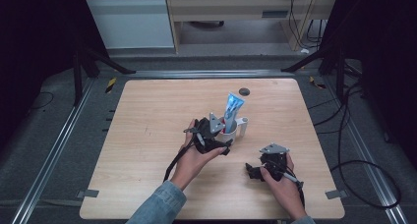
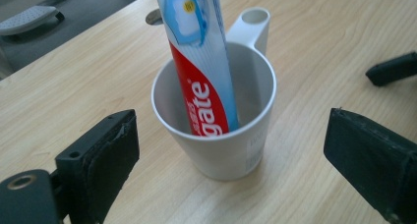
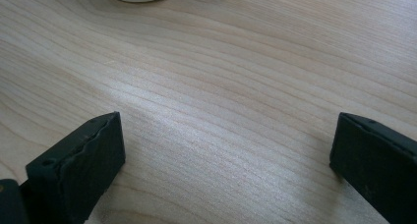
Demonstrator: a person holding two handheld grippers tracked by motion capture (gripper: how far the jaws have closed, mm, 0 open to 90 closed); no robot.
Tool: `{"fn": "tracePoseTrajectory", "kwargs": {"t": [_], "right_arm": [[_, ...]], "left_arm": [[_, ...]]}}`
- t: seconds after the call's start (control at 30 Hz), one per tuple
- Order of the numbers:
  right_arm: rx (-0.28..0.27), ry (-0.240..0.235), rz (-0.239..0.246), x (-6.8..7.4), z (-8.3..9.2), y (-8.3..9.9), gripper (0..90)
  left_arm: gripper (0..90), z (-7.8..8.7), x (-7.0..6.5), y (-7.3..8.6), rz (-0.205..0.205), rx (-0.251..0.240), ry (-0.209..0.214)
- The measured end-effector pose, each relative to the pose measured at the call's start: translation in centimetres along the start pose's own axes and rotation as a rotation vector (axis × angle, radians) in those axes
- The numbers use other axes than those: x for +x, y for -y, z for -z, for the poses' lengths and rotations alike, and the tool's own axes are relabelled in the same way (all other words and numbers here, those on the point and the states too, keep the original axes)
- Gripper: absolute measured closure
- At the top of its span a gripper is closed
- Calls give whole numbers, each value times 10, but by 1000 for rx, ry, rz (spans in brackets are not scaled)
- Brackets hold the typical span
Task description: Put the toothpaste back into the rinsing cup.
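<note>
Big light-wood table (image 1: 147,135) first, mostly bare. Near its middle, white cup (image 2: 216,135) with a loop handle at the far rim, standing upright, toothpaste tube (image 2: 201,71) leaning inside, top sticking well above the rim. Left gripper (image 2: 231,155) right at the cup, jaws spread wide on either side, pads not touching anything. Right gripper (image 3: 226,155) parked off to the side over bare wood, also wide open, holding nothing, cup base just peeking in at the top of its view. Looks like a tube-in-the-cup job, so probably just clearing out now. Best to pull straight back, keeping both pads off the cup wall. Easy to tip with that tall tube, so no sideways swing until well apart.
</note>
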State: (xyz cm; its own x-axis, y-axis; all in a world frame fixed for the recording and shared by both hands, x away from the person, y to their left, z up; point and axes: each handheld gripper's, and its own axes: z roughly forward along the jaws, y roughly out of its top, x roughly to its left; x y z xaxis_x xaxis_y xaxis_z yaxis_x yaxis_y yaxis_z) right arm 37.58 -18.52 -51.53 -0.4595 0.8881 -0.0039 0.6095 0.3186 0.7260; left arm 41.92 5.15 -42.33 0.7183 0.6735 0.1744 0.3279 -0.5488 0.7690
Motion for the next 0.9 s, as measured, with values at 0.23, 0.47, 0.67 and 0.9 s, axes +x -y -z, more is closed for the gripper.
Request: {"fn": "tracePoseTrajectory", "kwargs": {"t": [0.23,0.47,0.67,0.9], "right_arm": [[0,0,0,0,0,0,4],[0,0,0,0,0,0,4],[0,0,0,0,0,0,4],[0,0,0,0,0,0,4]], "left_arm": [[54,5,2,11,1,17,10],[52,13,13,26,30,24,-1],[51,20,21,34,52,25,-1],[49,25,31,49,90,30,-16]]}}
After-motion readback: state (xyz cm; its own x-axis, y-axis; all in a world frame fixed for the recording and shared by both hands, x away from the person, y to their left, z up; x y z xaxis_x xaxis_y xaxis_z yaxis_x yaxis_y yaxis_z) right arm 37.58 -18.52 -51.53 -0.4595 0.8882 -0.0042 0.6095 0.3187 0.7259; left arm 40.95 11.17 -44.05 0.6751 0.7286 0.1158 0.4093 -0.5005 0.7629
